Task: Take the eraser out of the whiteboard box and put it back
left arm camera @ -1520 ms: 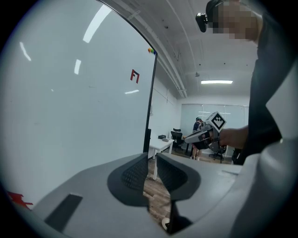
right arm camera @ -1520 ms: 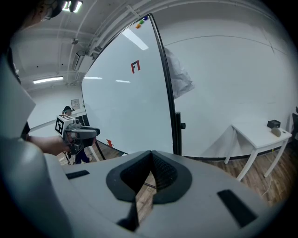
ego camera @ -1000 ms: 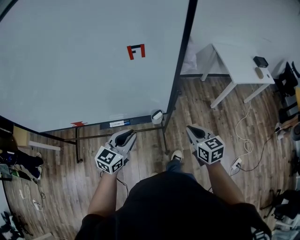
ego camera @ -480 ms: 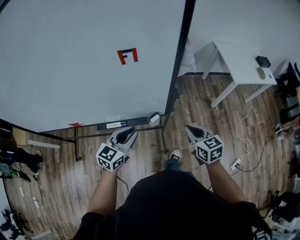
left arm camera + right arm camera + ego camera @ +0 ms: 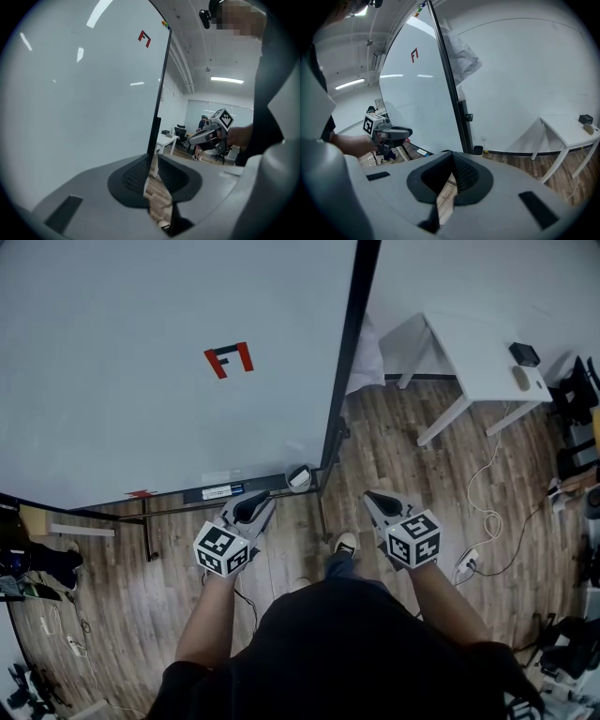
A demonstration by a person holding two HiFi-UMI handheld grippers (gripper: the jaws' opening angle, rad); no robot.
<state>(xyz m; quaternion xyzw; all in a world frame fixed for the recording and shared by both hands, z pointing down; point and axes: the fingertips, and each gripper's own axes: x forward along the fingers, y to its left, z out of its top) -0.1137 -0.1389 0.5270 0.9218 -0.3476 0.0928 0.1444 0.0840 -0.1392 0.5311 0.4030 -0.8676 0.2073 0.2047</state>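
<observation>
1. Nothing of the job looks done yet: your left tongs (image 5: pixel 249 509) are pinched together, only floor shows past the pads, and they carry nothing
2. Your right tongs (image 5: pixel 380 504) read the same, with the pads meeting at the tip and nothing between them
3. The whiteboard box (image 5: pixel 298 478) sits at the end of the tray (image 5: pixel 178 496) under the whiteboard (image 5: pixel 141 381); it is ahead of both tongs and between their tips, nearer the left pair and touching neither
4. I can't pick out the eraser from here; I judge it's inside that box, since neither tool has it, but the opening is too small to tell
5. A white-and-blue strip (image 5: pixel 222 491) lies on the tray just ahead of your left tongs; it could be a label or a pen
6. So everything remains: close in on the box, spread one pair of tongs, lift the eraser out, then set it back in
</observation>
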